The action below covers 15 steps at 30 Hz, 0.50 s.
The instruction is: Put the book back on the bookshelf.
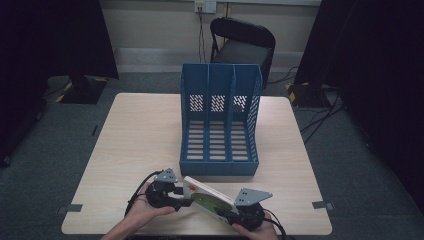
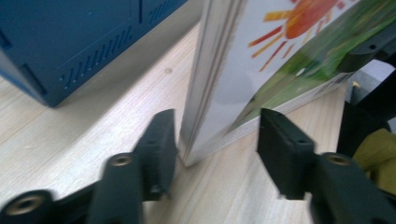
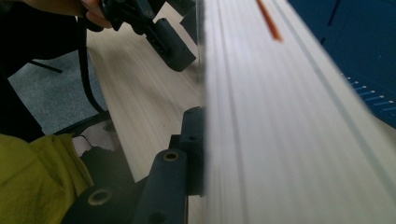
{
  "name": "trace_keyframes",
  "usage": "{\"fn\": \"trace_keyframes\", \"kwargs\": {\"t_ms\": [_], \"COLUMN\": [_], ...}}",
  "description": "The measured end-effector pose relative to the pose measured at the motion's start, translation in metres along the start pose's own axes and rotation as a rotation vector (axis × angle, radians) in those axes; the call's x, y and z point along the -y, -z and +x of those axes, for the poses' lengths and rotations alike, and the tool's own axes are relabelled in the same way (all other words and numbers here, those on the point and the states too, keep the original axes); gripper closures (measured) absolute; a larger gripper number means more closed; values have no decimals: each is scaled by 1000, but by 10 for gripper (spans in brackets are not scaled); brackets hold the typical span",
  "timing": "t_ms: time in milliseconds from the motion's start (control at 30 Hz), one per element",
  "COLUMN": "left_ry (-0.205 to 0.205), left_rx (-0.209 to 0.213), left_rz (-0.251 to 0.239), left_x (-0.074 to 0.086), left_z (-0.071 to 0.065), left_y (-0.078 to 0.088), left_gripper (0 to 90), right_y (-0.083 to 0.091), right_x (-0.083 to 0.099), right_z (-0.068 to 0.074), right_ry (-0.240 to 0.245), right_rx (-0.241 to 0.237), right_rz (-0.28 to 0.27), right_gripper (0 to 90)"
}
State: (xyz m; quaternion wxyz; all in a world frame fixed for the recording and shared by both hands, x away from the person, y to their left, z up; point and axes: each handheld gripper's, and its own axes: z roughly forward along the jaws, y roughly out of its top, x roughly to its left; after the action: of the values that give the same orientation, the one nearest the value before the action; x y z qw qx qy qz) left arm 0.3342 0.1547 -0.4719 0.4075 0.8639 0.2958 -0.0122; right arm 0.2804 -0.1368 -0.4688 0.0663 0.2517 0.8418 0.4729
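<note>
Your right gripper (image 1: 231, 214) is clamped on the book (image 1: 210, 200): in the right gripper view one black pad (image 3: 192, 149) sits flat against the page block and the book's thickness hides the other jaw. That grip looks like the one carrying the weight.

Your left gripper (image 1: 186, 201) is not gripping. In the left gripper view its jaws straddle the book's lower corner with daylight on both sides; the left finger (image 2: 161, 140) is just beside the page edge and the right one (image 2: 280, 149) stands clearly apart from the cover. Jaws parted, book between them, no pinch. Likely you're using that hand to steady or re-seat the corner.

The book stands on its corner on the table (image 1: 140, 140), tilted, sun-and-grass cover facing up and to your right, near the front edge between your two hands. Propping it on edge keeps it thin side up, probably so it can slide upright into a slot.

The blue file rack (image 1: 220, 120) sits just beyond, open top and front toward you, all three compartments empty as far as I can see. Farther back there's a black chair (image 1: 242, 42) against the wall.
</note>
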Motion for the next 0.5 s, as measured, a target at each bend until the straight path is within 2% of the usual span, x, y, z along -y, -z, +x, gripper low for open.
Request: {"fn": "trace_keyframes", "kwargs": {"t_ms": [133, 233, 300, 333, 367, 433, 500], "left_ry": [15, 31, 25, 35, 35, 60, 67], "left_rx": [-1, -33, -50, -72, -72, -98, -105], "left_rz": [-22, -32, -25, -22, -22, -10, 20], "left_x": [1, 3, 5, 6, 6, 8, 11], "left_z": [5, 10, 14, 19, 19, 26, 34], "left_y": [6, 14, 19, 22, 22, 24, 24], "left_gripper": [386, 364, 343, 305, 286, 260, 239], "right_y": [0, 0, 1, 4, 4, 5, 6], "right_x": [-1, -2, -2, -2, -2, -3, -3], "right_z": [-2, -2, -2, -2, -2, -3, -3], "right_ry": [-9, -12, -15, -18, -18, -18, -16], "right_rx": [-9, -12, -11, -7, -7, -5, -3], "right_rz": [3, 5, 4, 1, 1, -1, -2], "right_gripper": [767, 768, 768, 768, 768, 768, 768]}}
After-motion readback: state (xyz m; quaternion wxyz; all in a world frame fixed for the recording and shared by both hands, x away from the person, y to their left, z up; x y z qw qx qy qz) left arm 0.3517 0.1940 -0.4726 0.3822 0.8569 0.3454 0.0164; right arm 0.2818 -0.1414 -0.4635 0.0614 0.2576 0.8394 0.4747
